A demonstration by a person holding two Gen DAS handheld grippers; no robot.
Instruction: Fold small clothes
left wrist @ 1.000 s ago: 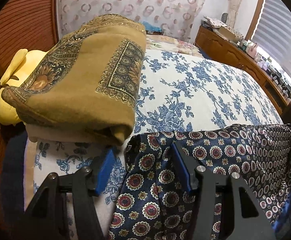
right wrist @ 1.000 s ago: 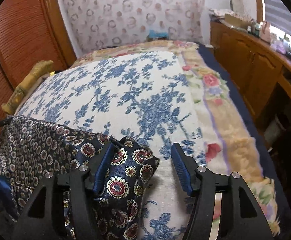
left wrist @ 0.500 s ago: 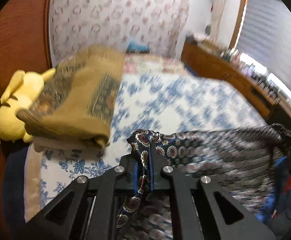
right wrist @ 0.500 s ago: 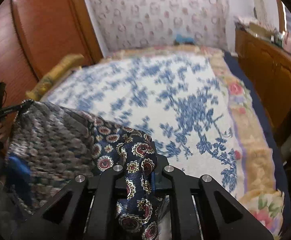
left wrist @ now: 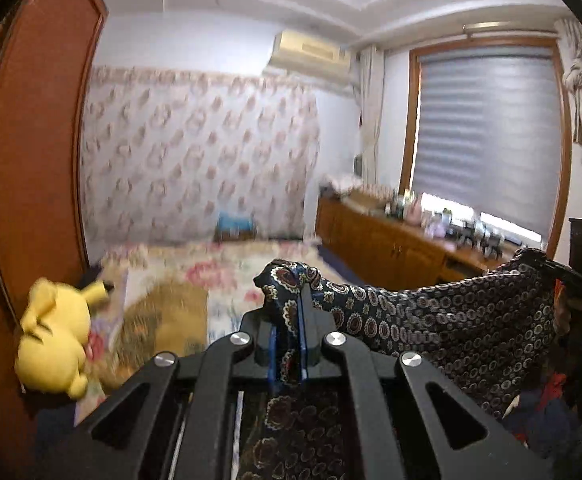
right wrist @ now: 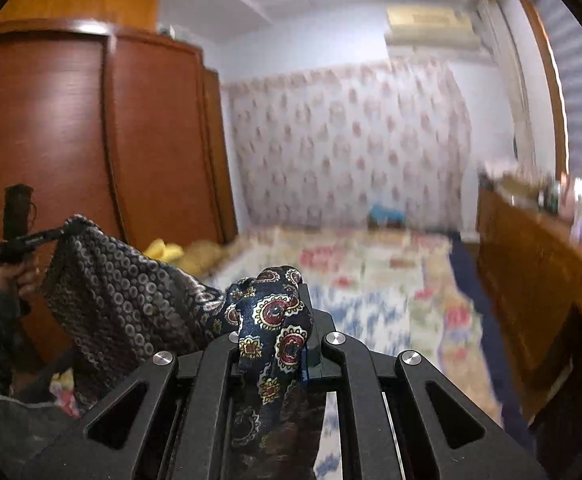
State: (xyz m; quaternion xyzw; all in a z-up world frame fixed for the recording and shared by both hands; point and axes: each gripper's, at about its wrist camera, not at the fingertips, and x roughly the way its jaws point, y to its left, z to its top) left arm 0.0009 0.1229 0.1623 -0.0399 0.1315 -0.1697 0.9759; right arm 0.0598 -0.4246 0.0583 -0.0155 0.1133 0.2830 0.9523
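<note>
We note the navy medallion-print cloth (left wrist: 443, 324) hangs in the air above the near end of the bed (right wrist: 387, 276), stretched between the two grippers, clear of the bedspread as far as we can tell. The left gripper (left wrist: 287, 320) has its jaws shut tight on one bunched corner; the right gripper (right wrist: 287, 320) has its jaws shut tight on the opposite corner, a wad of fabric spilling over the top. Each is also seen from the other's camera, out at the far end of the span.

Risks, as we judge them:
- Both grips sit on crumpled wads, not flat hems. A sharp tug to spread the cloth could pull a corner free, and it would drop in a heap at the near edge of the bed.
- The top edge sags between the grippers. Laid down slack, the cloth would probably crease and the fold would come out skewed.
- The lower part hangs out of view; we cannot tell whether it is doubled or twisted.
- The mustard folded blanket (left wrist: 163, 316) and the yellow plush toy (left wrist: 57, 340) crowd the bed's left edge; a wide lay-down could land on them.
</note>
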